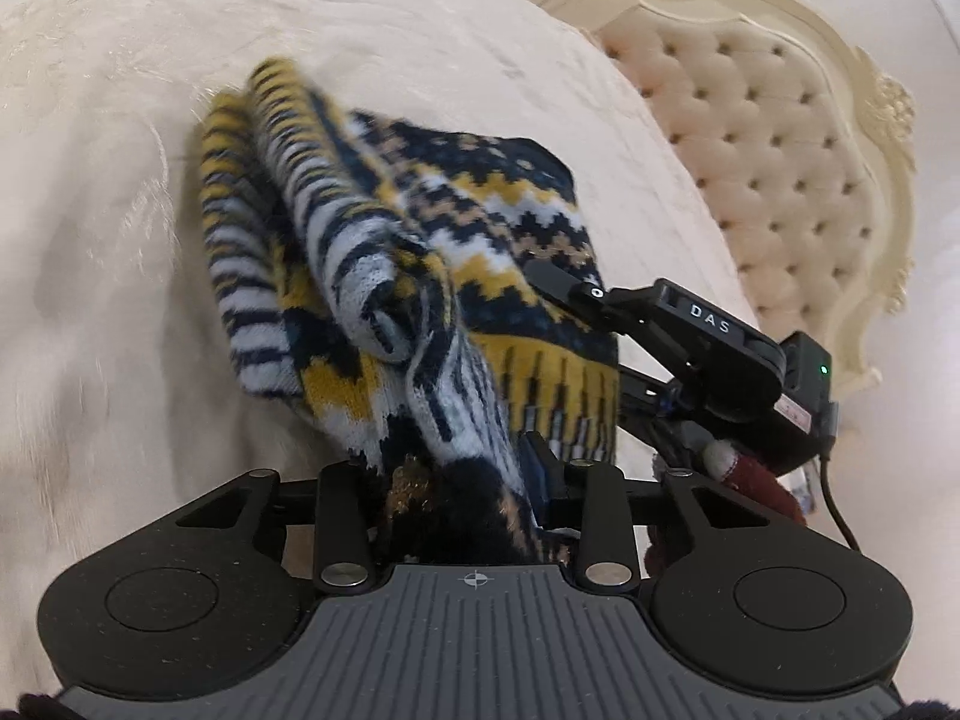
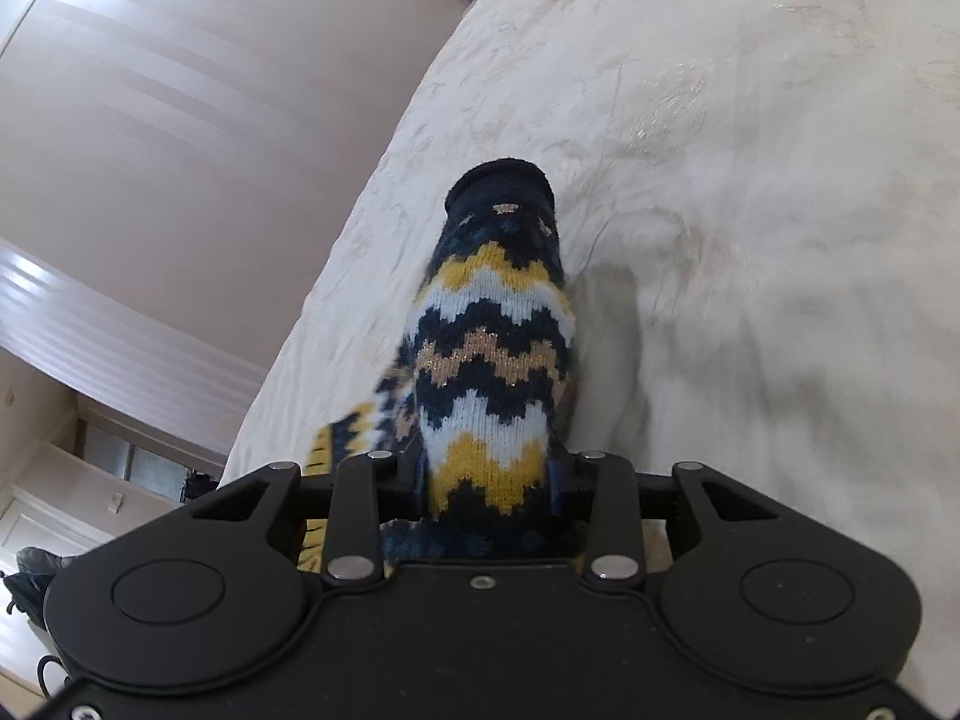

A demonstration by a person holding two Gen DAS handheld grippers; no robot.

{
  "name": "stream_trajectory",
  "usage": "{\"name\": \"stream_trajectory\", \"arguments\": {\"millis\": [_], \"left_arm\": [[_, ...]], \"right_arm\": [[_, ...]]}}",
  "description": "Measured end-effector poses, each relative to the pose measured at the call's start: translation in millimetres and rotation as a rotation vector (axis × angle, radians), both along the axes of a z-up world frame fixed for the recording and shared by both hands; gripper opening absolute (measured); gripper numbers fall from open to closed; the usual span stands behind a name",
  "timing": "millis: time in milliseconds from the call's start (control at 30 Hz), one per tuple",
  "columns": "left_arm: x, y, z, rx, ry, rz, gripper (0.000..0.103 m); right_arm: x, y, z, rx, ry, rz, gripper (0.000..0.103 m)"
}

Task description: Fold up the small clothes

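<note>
Both my left tongs [image 1: 456,480] and right tongs [image 2: 489,480] grip the soft, floppy sweater [image 1: 420,252]; cuff [image 2: 501,186] droops at twelve o'clock

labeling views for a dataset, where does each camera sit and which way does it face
Left wrist: on the left claw, facing across the bed toward the headboard; shows its own fingers shut on the sweater, and the right claw gripping it from the right.
Right wrist: on the right claw, facing along the bed toward a wall; shows its own fingers shut on a sleeve.
Shared: sweater, bed.
</note>
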State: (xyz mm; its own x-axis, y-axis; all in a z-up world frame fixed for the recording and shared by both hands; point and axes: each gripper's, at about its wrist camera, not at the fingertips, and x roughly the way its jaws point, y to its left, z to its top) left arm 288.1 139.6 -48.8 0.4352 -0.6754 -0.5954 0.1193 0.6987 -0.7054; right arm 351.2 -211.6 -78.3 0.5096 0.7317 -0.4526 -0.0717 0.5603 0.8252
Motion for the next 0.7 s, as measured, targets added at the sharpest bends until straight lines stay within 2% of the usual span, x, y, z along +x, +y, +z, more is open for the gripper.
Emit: {"name": "stream_trajectory", "arguments": {"millis": [267,500,633,700], "left_arm": [[-70,-8,11,-0.013,0.001,-0.066,0.034],[-142,-6,8,-0.04,0.014,-0.117,0.035],[-169,-2,-3,0.04,0.021,-0.076,0.035],[-174,0,-10,0.116,0.034,-0.036,0.035]], "right_arm": [[-92,-20,21,-0.044,0.06,0.049,0.045],[-175,-26,29,-0.112,0.041,0.15,0.047],[-201,-18,20,-0.199,0.022,0.161,0.05],[-210,-17,17,-0.283,0.003,0.131,0.053]]}}
